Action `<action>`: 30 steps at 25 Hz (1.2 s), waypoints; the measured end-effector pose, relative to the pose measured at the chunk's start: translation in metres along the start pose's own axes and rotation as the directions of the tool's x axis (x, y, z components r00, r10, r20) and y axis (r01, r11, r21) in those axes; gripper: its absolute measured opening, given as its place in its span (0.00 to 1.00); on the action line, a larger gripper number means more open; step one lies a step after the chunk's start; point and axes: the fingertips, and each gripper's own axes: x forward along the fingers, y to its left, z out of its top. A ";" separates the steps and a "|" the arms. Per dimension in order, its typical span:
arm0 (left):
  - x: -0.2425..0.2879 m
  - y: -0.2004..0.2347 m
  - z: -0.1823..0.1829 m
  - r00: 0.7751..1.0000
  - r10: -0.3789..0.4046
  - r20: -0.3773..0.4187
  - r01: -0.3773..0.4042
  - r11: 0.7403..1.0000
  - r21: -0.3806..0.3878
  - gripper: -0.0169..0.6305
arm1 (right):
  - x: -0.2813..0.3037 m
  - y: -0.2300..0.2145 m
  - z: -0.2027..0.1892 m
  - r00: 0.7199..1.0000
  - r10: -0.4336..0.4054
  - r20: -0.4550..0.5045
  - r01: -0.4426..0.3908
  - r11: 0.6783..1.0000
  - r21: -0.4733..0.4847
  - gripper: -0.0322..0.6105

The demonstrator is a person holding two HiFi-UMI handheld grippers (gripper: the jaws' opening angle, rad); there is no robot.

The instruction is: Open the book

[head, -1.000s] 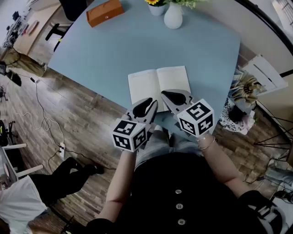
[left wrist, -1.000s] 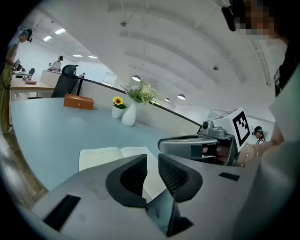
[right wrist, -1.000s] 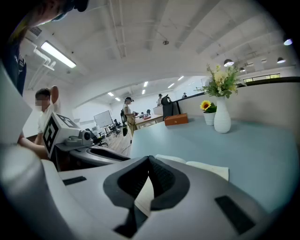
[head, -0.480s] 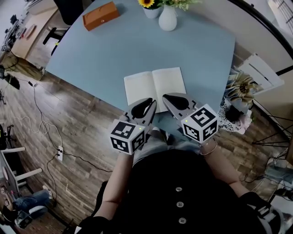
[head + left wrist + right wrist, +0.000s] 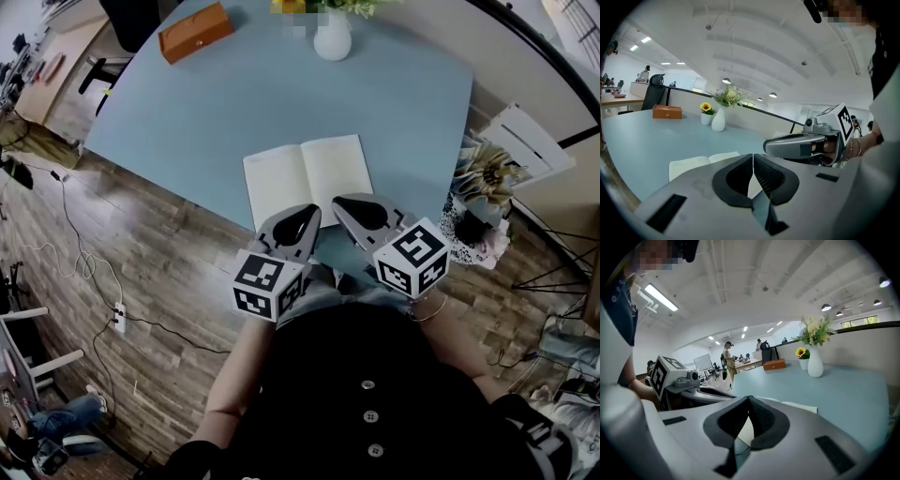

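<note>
**A:** Nearest us, the left gripper [image 5: 305, 216] has just closed its jaws with nothing between them. The right gripper [image 5: 349, 204] is pinched together too, and empty.

**B:** We hold both at the bench [image 5: 234, 103] edge, touching nothing. We'd say the job looks done.

**A:** Just beyond them the book [image 5: 305, 180] lies open and flat, pages up, near the front edge.

**B:** The vase [image 5: 332, 42] and box [image 5: 194, 31] stand well apart at the far side, out of our way.

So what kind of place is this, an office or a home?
Most likely an open-plan office or lab: strip ceiling lights, work desks with people standing at them, and a black office chair beside the big table.
</note>
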 end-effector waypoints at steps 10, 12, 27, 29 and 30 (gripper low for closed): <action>0.008 -0.006 -0.012 0.998 -0.020 -0.053 0.020 1.000 -0.009 0.05 | -0.008 0.002 -0.004 1.000 -0.003 -0.010 0.003 1.000 0.001 0.05; 0.008 -0.005 -0.012 0.998 -0.013 -0.058 0.012 1.000 -0.012 0.05 | -0.008 0.002 -0.004 1.000 -0.002 -0.011 0.002 1.000 -0.001 0.05; 0.003 -0.007 -0.015 0.999 0.016 -0.048 -0.017 1.000 -0.021 0.05 | -0.007 0.005 -0.015 0.999 0.014 -0.035 -0.014 1.000 0.008 0.05; 0.003 -0.008 -0.016 0.999 0.014 -0.051 -0.015 1.000 -0.021 0.05 | -0.006 0.006 -0.018 0.999 0.019 -0.044 -0.019 1.000 0.011 0.05; 0.003 -0.009 -0.016 0.999 0.012 -0.052 -0.013 1.000 -0.022 0.05 | -0.006 0.006 -0.020 0.999 0.022 -0.047 -0.021 1.000 0.012 0.05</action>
